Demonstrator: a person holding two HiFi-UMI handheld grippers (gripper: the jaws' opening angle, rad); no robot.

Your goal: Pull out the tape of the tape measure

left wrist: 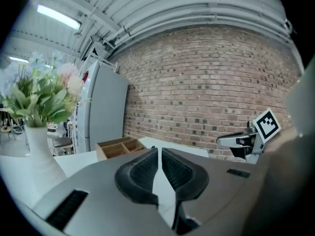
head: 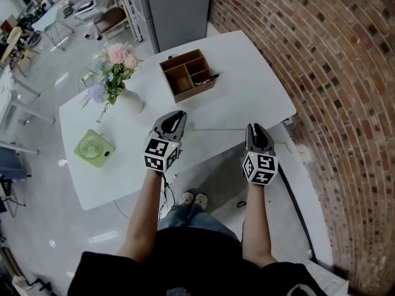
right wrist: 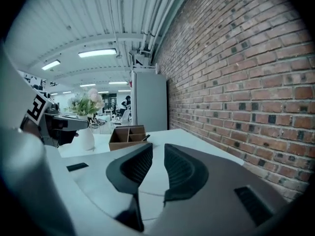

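I see no tape measure in any view. Both grippers hang side by side above the near edge of the white table (head: 247, 85), pointing out over it. My left gripper (head: 179, 115) (left wrist: 160, 154) has its ribbed pads (left wrist: 142, 168) drawn close, with only a thin slit between them and nothing in it. My right gripper (head: 255, 128) (right wrist: 158, 151) stands open with a wider gap, and it too holds nothing. Each gripper shows at the side of the other's view.
A wooden compartment box (head: 188, 74) with a dark item in it sits mid-table. A white vase of flowers (head: 117, 73) and a green fan (head: 94, 148) stand at the left. A brick wall (head: 333, 73) runs along the right; a grey cabinet (head: 176, 11) stands behind.
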